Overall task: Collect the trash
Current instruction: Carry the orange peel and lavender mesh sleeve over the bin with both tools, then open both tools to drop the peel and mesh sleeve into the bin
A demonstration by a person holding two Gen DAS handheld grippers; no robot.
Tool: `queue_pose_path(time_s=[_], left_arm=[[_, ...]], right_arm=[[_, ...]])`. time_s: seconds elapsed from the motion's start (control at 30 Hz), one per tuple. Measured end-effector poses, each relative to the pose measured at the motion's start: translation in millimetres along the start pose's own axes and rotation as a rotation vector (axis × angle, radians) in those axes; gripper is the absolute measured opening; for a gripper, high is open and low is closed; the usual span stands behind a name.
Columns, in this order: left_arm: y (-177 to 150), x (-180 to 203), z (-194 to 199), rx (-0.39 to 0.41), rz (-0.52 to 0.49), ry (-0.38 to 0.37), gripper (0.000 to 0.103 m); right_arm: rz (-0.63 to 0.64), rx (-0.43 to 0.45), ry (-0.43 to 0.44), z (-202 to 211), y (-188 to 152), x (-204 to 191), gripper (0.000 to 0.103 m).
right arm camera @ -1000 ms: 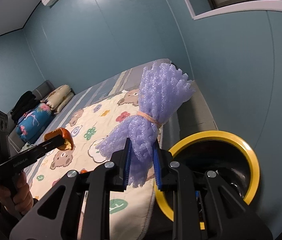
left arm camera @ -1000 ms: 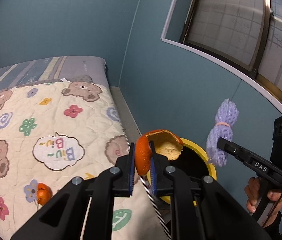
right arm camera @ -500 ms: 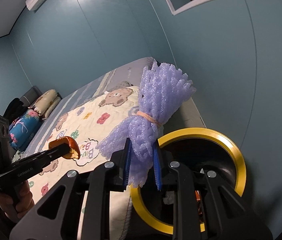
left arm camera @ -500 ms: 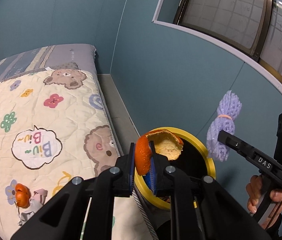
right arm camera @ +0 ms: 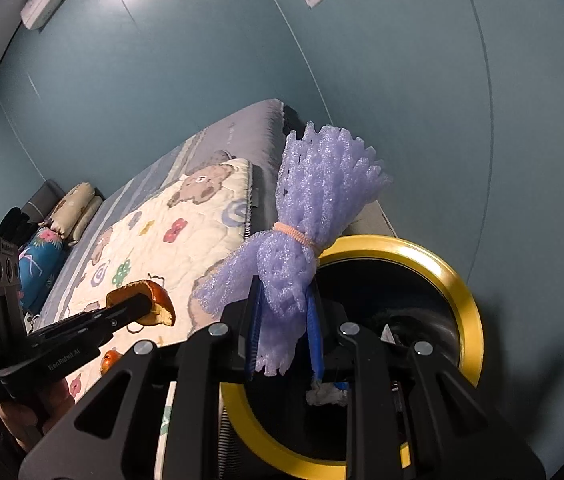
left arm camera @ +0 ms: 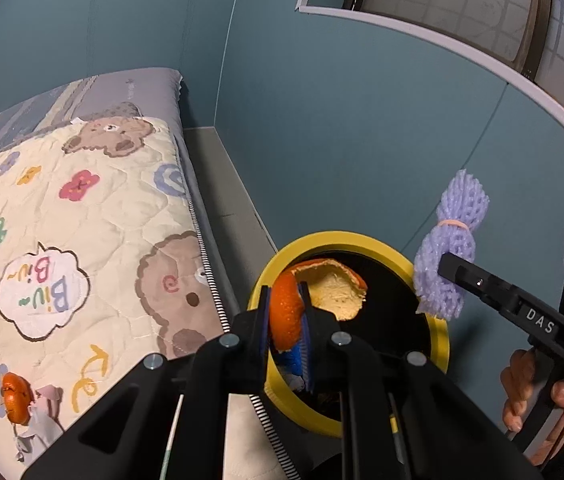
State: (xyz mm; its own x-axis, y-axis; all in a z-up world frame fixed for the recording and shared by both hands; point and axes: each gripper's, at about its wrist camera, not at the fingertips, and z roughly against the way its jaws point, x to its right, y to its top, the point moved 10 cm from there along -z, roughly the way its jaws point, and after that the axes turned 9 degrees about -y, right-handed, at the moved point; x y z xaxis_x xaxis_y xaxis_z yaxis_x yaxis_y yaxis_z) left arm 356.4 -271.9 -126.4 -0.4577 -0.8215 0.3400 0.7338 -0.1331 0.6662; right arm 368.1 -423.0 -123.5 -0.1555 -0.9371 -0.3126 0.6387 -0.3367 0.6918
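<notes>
My left gripper (left arm camera: 286,320) is shut on a curled orange peel (left arm camera: 324,292), held over the near rim of a round yellow-rimmed bin (left arm camera: 346,240) that stands beside the bed. My right gripper (right arm camera: 284,332) is shut on a bundle of purple foam netting (right arm camera: 318,216) tied with a pink band, held above the left side of the same bin (right arm camera: 466,300). In the left wrist view the purple netting (left arm camera: 448,248) hangs over the bin's right rim. From the right wrist, the left gripper (right arm camera: 150,306) shows with the peel (right arm camera: 154,296) over the quilt.
A quilt (left arm camera: 82,220) with bears and flowers covers the bed left of the bin. On it lie another orange peel (left arm camera: 16,398) and a crumpled tissue (left arm camera: 40,420). The blue wall (left arm camera: 342,120) rises close behind the bin. Some trash (right arm camera: 326,394) lies inside the bin.
Both grippers have come down and closer to the bin, which now looms larger under them. The peel and the netting stay gripped.
</notes>
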Motion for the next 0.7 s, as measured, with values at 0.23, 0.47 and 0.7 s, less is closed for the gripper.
queue_pose_path(time_s=[0.23, 0.47, 0.7], left_arm=[[-6.2, 3.7, -23.0, -0.020, 0.003, -0.009, 0.012], [-20.0, 10.0, -44.2, -0.062, 0.009, -0.034, 0.012], [-23.8, 18.9, -50.1, -0.072, 0.004, -0.073, 0.017]], right_arm=[[-0.024, -0.025, -0.029, -20.8, -8.5, 18.4, 0.020], [-0.048, -0.045, -0.073, -37.0, -17.3, 35.3, 0.020], [-0.070, -0.039, -0.098, -37.8, -19.1, 50.3, 0.023]])
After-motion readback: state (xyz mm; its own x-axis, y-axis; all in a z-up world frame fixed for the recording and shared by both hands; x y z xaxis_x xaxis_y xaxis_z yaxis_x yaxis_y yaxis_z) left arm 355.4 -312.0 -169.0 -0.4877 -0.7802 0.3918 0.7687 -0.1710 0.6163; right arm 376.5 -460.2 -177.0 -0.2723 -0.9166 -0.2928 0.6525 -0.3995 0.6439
